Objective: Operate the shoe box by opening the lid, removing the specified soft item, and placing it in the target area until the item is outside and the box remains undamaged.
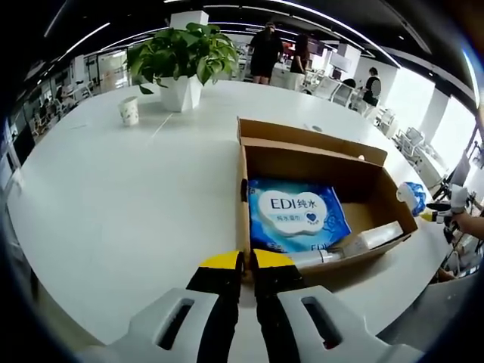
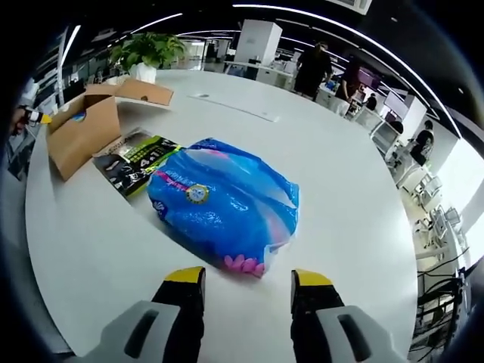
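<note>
Left hand-held gripper [image 1: 246, 261] closed, empty, at shoe box [image 1: 253, 198] holding "EDI" pack [image 1: 296, 214]; right hand-held gripper [image 2: 248, 277] open, empty.

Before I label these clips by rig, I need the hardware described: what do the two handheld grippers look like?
Both match. The left gripper has two black jaws capped with yellow tips, rising from light grey moulded mounts with slotted openings. The right gripper shows the same black jaws, yellow tips and grey slotted mounts. No cables or printed markings are visible on either.
</note>
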The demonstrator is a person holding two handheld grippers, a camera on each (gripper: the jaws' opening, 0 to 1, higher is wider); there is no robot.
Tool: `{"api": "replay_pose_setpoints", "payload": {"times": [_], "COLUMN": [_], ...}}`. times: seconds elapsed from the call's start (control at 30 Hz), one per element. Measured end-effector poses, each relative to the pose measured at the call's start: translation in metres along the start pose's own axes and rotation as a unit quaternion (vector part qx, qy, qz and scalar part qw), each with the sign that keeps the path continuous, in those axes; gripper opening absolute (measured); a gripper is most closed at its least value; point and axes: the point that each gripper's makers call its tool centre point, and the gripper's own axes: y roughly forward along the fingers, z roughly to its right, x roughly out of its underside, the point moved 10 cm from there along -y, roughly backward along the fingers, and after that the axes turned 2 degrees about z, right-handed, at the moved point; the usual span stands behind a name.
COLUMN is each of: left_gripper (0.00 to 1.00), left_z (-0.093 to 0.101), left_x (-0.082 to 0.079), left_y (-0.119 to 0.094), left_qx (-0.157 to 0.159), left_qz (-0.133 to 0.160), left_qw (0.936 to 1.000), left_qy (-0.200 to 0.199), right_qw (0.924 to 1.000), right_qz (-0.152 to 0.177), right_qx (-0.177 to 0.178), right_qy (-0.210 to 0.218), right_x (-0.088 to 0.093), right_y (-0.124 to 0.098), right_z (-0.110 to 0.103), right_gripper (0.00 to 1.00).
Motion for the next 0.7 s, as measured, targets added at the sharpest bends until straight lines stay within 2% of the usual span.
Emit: {"api": "replay_pose_setpoints", "payload": {"times": [0.4, 0.7], "left_gripper": [0.03, 0.03], "left_z": [-0.001, -0.001], "left_x": [-0.001, -0.002], "left_y": [-0.001, 0.000], "left_qx": [0.002, -0.002], "left_qz": [-0.007, -0.014], "left_qw": [0.9999, 0.9997], "left_qy": [-0.014, -0.019], "right_qw": [0.9994, 0.9965], "right_qz": [0.031, 0.064], "right_qx": [-0.017, -0.052], "right_qy": [0.009, 0.009], "right_x": [-0.012, -0.034], "right_y": [-0.016, -0.023], "right_z": [-0.025, -0.055], "right_gripper": [0.47, 0.48]}}
